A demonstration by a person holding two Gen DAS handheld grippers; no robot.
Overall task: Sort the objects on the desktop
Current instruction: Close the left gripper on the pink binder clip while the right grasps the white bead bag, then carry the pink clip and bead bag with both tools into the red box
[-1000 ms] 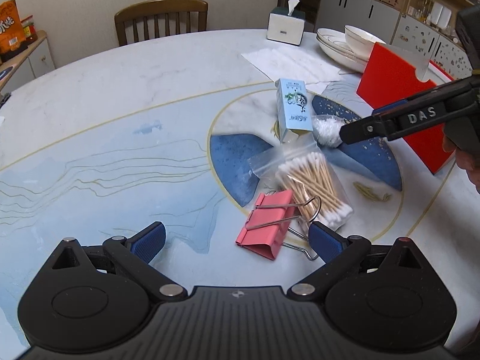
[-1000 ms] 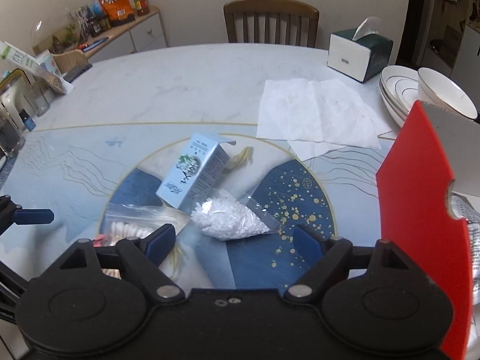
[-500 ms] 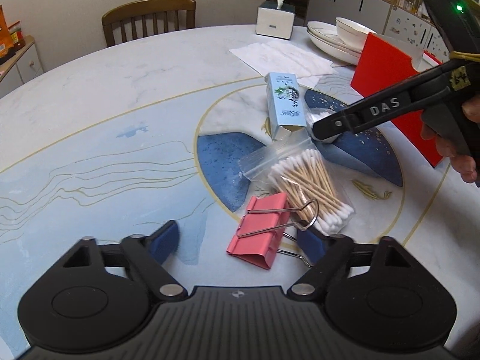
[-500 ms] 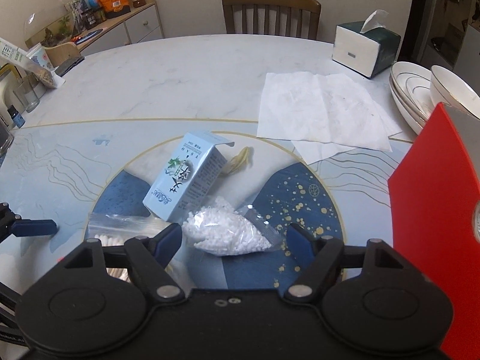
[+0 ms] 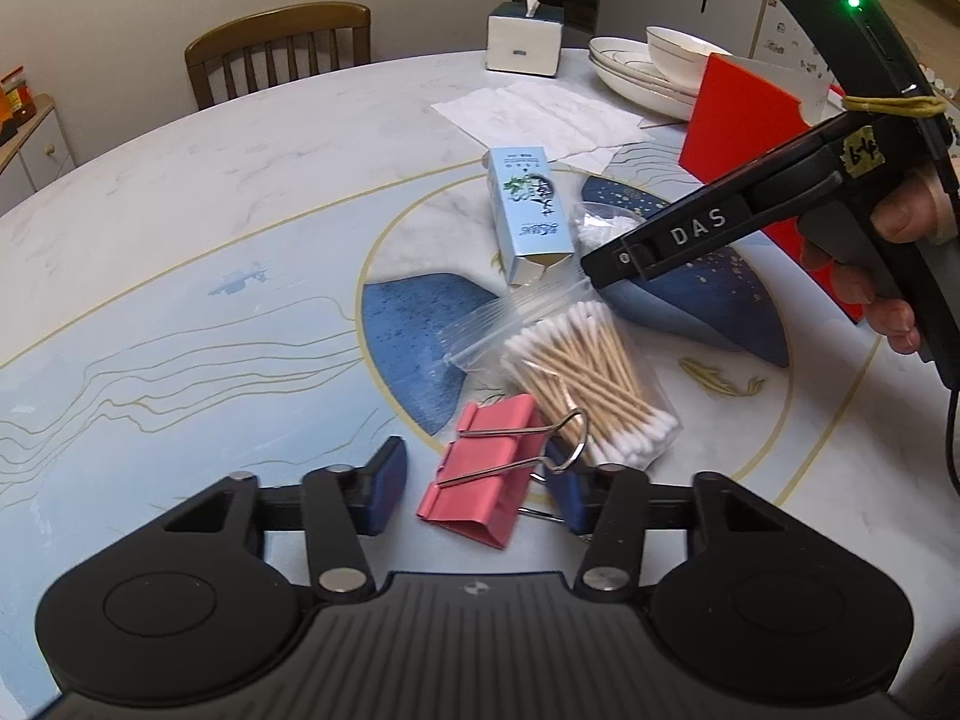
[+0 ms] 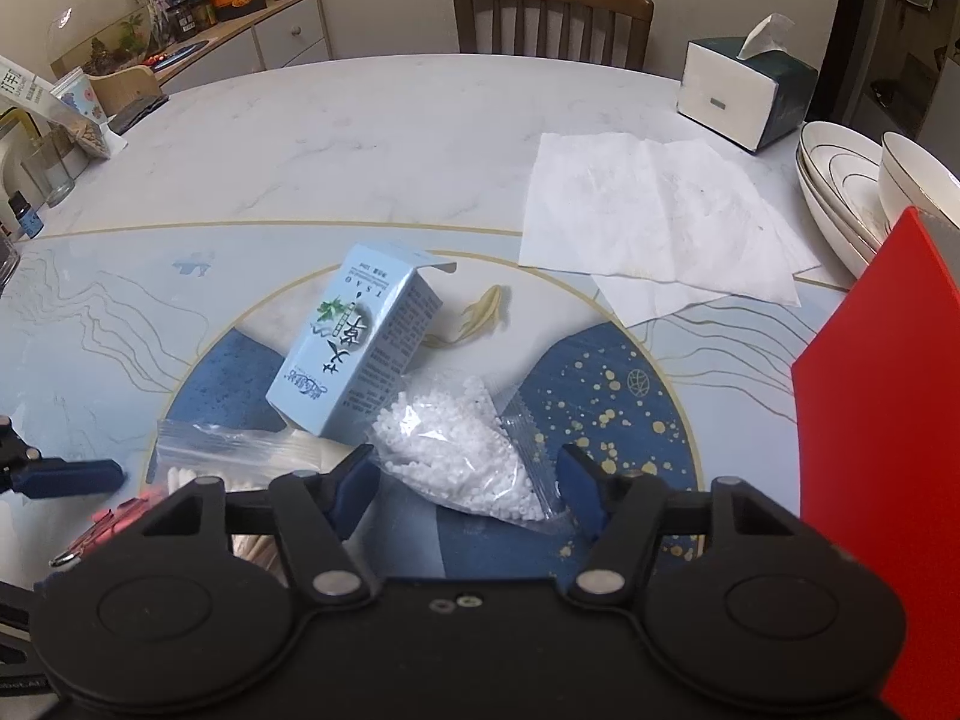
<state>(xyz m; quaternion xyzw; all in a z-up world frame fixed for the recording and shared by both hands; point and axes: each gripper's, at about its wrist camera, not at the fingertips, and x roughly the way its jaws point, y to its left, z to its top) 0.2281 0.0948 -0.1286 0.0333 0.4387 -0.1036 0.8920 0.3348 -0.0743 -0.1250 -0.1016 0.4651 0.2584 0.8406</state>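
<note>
Landmark: light-blue carton point(image 6: 354, 348), lying flat at the table's point(image 6: 384, 138) painted centre circle.
Left gripper point(image 5: 477, 483): jaws spread wide, nothing pinched; pink binder clip point(image 5: 480, 471) sits between the blue fingertips point(image 5: 384, 483), not clearly touching either.
Right gripper point(image 6: 468, 480): jaws spread, low over the table, bag of white beads point(image 6: 462, 456) between the pads point(image 6: 354, 483); contact cannot be told.
Bead bag: just beside the carton's near end, touching or nearly so.
Cotton swab bag point(image 5: 576, 372): clear zip bag, near side of carton, its zip edge close to the carton's open end; swab tips reach the binder clip's wire handle.
Binder clip: farther from the carton than the swabs, wire loop overlapping the swab bag.
Red board point(image 6: 876, 420): right of carton, well apart, standing on edge.
Paper towels point(image 6: 648, 210): beyond the carton, toward the far right, flat.
Tissue box point(image 6: 744, 96): far beyond the carton, behind the towels.
Stacked dishes point(image 6: 852, 192): right of the towels, behind the red board.
Chair point(image 6: 552, 18): at the far table edge.
</note>
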